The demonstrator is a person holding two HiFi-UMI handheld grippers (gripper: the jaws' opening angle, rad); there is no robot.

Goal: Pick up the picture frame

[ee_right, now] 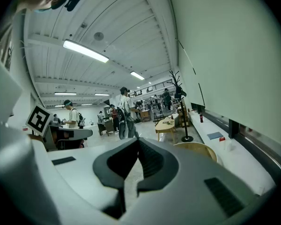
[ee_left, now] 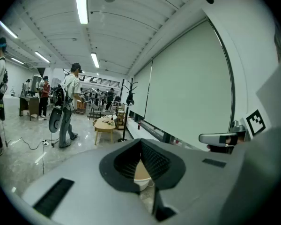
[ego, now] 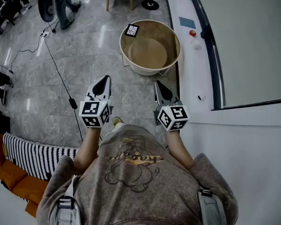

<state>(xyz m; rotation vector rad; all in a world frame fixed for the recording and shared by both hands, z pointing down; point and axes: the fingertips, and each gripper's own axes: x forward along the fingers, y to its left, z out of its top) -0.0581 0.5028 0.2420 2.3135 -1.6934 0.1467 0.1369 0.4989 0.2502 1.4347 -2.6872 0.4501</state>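
While 2 tools are held over the grey floor (ego: 84, 69), left gripper (ego: 105, 79) seen with jaws pressed together on nothing, right gripper (ego: 157, 84) likewise closed and empty, picture frame (ego: 131, 30) propped inside the tub (ego: 147, 71) at its far-left rim, well ahead.

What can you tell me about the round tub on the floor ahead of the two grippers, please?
The tub is round and open-topped. Its inner wall and flat circular base look like pale wood, and its outer wall looks whitish. It stands upright on the grey tiled floor, close beside the white ledge. A small black-edged square, possibly the picture frame, sits at its far-left rim. Nothing else shows inside it, and neither gripper touches it.
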